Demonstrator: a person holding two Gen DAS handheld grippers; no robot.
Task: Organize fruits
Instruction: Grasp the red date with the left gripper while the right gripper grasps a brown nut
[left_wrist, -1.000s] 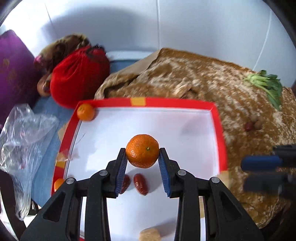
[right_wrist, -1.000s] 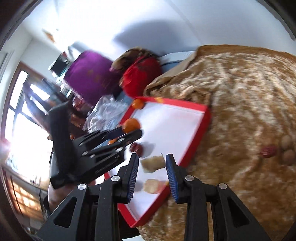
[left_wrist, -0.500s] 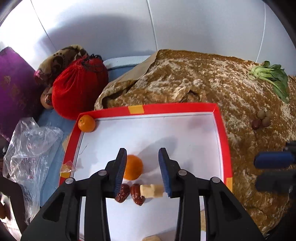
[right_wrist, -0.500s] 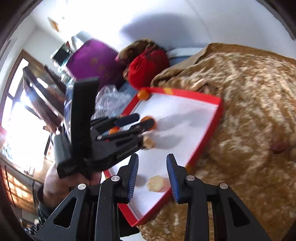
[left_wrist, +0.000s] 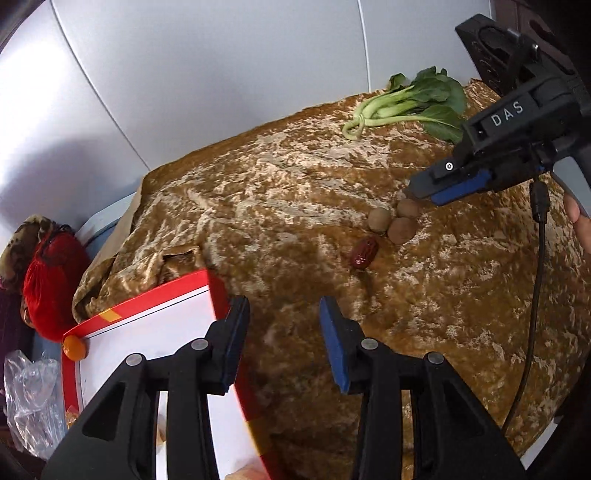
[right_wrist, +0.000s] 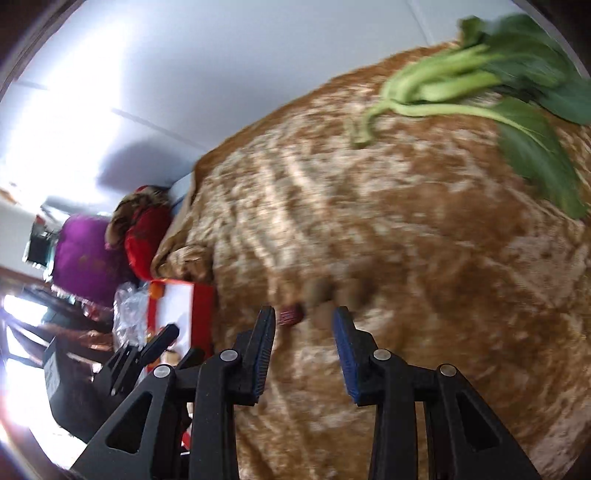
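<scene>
Left gripper (left_wrist: 283, 341) is hovering by the red-rimmed tray's (left_wrist: 122, 309) right edge, jaws apart, holding nothing. Right gripper (right_wrist: 303, 341) is hanging, jaws apart and empty, just above three brown round fruits (left_wrist: 393, 221) and a red date (left_wrist: 364, 253) lying on the brown velvet counter (left_wrist: 280, 206). One orange (left_wrist: 74, 347) is sitting in the tray's corner. Leafy greens (left_wrist: 413, 103) are lying well behind.
</scene>
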